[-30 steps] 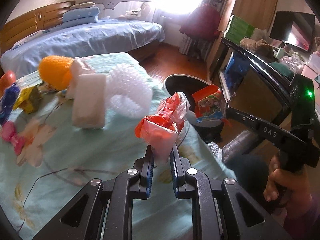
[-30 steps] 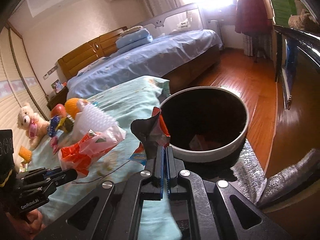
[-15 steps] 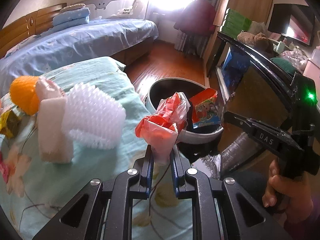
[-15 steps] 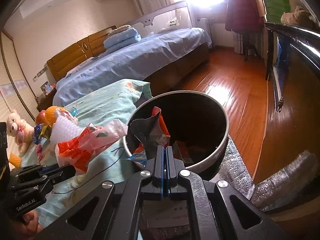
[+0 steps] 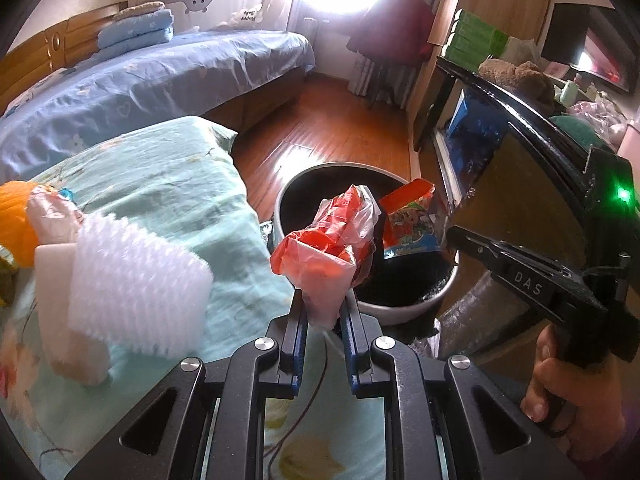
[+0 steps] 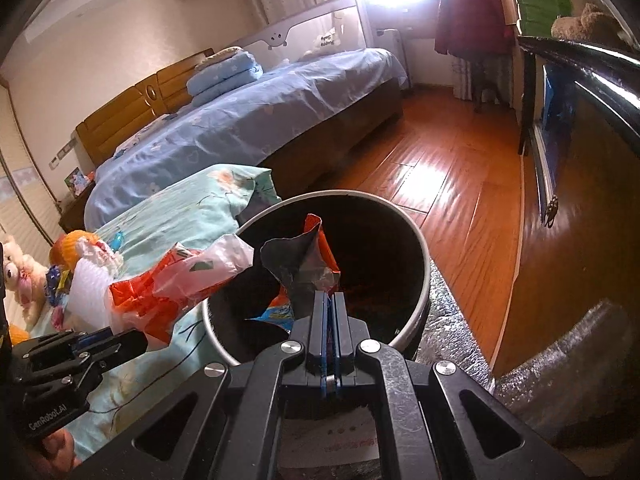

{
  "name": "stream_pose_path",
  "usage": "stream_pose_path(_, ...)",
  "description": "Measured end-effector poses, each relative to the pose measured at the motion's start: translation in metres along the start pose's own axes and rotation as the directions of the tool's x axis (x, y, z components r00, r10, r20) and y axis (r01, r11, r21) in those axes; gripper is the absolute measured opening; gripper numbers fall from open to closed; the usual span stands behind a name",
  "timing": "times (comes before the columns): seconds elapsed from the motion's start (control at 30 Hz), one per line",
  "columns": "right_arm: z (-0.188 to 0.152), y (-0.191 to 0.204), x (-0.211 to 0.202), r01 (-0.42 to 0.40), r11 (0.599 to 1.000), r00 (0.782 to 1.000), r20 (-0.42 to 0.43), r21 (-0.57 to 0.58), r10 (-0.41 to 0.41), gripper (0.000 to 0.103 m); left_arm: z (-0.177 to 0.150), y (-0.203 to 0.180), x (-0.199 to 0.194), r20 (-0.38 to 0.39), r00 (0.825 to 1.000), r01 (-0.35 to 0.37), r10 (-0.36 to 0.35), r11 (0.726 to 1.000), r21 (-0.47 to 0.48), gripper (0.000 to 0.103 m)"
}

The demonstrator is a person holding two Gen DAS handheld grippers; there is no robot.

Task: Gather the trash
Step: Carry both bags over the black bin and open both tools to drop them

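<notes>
moved: both grippers came over from the bedspread [image 5: 168, 184] toward the bin [image 6: 416, 280] | left gripper [image 5: 323, 312] pinched red-white plastic bag [image 5: 332, 240] beside the rim | right gripper [image 6: 328, 300] pressed together on snack wrapper [image 6: 304, 268] above the bin mouth

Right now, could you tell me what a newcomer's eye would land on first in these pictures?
Probably the crumpled red-and-white plastic bag pinched in the left tongs, held beside the dark round bin. Next, the colourful snack wrapper clamped in the right tongs, over the bin's mouth.
</notes>
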State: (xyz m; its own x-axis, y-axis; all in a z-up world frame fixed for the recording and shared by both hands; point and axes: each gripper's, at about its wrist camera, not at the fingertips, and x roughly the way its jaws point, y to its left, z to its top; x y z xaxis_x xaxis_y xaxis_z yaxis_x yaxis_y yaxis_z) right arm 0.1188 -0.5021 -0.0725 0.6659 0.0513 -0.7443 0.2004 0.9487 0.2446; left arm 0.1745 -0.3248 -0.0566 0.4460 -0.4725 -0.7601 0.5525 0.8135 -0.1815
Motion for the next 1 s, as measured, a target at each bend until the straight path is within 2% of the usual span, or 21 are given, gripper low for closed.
stream_pose_path(0.3, 0.009, -0.011, 0.011, 0.019, 1.000, 1.000, -0.016, 0.013, -0.019, 0.001, 0.017, -0.012, 0.020, -0.017, 1.000, -0.017, 0.018, 0.999, 0.027, 0.015)
stream_pose_path(0.7, 0.019, -0.018, 0.020, 0.017, 0.999, 0.999, -0.035, 0.038, -0.016, 0.002, 0.024, -0.016, 0.035, -0.032, 0.999, -0.029, 0.029, 1.000, 0.011, 0.018)
stream_pose_path(0.73, 0.019, -0.019, 0.021, 0.014, 0.999, 0.999, -0.039, 0.043, -0.013, 0.008, 0.025, -0.016, 0.035, -0.032, 0.999, -0.037, 0.037, 0.999, 0.008, 0.022)
stream_pose_path(0.77, 0.020, -0.019, 0.023, 0.013, 0.999, 0.999, -0.044, 0.046, -0.011, 0.008, 0.025, -0.015, 0.035, -0.035, 0.998, -0.046, 0.046, 0.999, 0.003, 0.036)
stream_pose_path(0.8, 0.020, -0.020, 0.023, 0.015, 0.998, 0.999, -0.045, 0.053, -0.012, 0.010, 0.024, -0.014, 0.034, -0.036, 0.998, -0.049, 0.049, 0.999, -0.007, 0.044)
stream_pose_path(0.83, 0.021, -0.020, 0.024, 0.019, 0.998, 0.999, -0.046, 0.059, -0.016, 0.016, 0.022, -0.014, 0.031, -0.025, 0.999, -0.047, 0.047, 0.999, -0.011, 0.052)
stream_pose_path(0.87, 0.021, -0.021, 0.024, 0.017, 0.998, 0.999, -0.046, 0.065, -0.014, 0.029, 0.020, -0.013, 0.027, -0.015, 0.999, -0.048, 0.048, 0.999, -0.013, 0.052)
stream_pose_path(0.93, 0.019, -0.021, 0.021, 0.003, 0.997, 0.999, -0.034, 0.075, -0.001, 0.045, 0.013, -0.013, 0.019, -0.013, 0.999, -0.041, 0.041, 0.999, -0.019, 0.052)
stream_pose_path(1.0, 0.017, -0.019, 0.018, 0.000, 0.997, 1.000, -0.021, 0.071, 0.002, 0.046, 0.006, -0.011, 0.010, -0.004, 0.999, -0.035, 0.035, 0.999, -0.028, 0.053)
